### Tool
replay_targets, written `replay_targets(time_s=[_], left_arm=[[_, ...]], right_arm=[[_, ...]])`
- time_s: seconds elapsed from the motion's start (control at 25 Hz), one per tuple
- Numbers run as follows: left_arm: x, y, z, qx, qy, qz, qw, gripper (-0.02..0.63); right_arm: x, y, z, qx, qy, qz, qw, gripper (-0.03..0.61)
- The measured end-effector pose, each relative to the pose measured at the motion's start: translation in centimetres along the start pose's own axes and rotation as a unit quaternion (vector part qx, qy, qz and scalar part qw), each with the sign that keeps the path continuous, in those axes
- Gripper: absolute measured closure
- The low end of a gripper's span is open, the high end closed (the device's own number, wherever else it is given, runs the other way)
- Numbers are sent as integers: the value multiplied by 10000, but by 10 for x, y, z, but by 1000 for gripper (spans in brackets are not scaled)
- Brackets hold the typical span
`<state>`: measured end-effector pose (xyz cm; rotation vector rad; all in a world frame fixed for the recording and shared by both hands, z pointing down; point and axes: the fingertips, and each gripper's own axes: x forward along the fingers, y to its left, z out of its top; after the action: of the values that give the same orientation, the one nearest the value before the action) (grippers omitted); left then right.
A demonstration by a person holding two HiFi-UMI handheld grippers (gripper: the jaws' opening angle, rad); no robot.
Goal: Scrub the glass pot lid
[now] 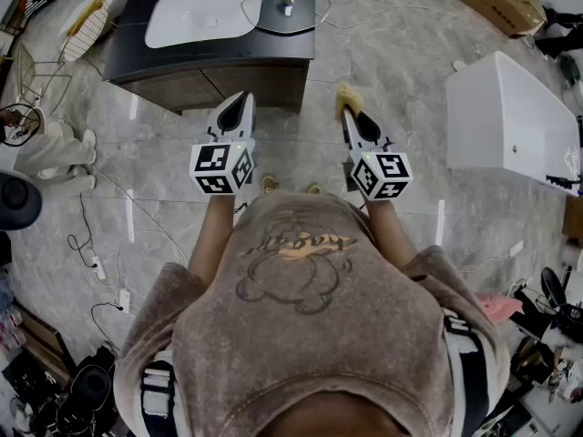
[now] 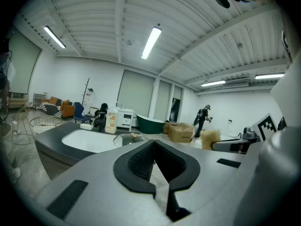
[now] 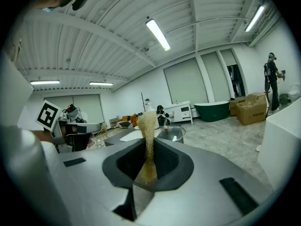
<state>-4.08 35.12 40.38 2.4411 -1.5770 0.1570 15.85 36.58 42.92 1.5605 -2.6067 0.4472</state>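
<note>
On my right gripper (image 1: 347,116) the fingers clamp a tan fibrous scrub pad (image 1: 346,98); on my left gripper (image 1: 240,106) they are closed, empty. The round glass pot lid (image 1: 284,7) lies well ahead of both, at the dark tabletop (image 1: 137,35) right end, roughly midway between them

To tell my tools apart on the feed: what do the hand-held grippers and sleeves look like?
Both alike: the left hand-held gripper and right hand-held gripper have pale grey tapering jaws lined with black pads, each backed by a white cube of black square markers. No cables show. The sleeves are fuzzy taupe.
</note>
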Motion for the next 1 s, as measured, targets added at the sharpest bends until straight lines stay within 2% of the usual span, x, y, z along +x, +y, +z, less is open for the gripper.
replay_targets(time_s=[0.36, 0.68, 1.0], left_arm=[[8, 18, 2, 67, 40, -137, 9999, 597], [19, 55, -8, 158, 78, -376, 9991, 597], [45, 83, -3, 105, 110, -480, 9987, 597]], right_arm=[[21, 6, 3, 105, -115, -118, 9998, 541], [48, 16, -14, -76, -19, -385, 9992, 541], [76, 4, -2, -12, -71, -716, 9974, 540]])
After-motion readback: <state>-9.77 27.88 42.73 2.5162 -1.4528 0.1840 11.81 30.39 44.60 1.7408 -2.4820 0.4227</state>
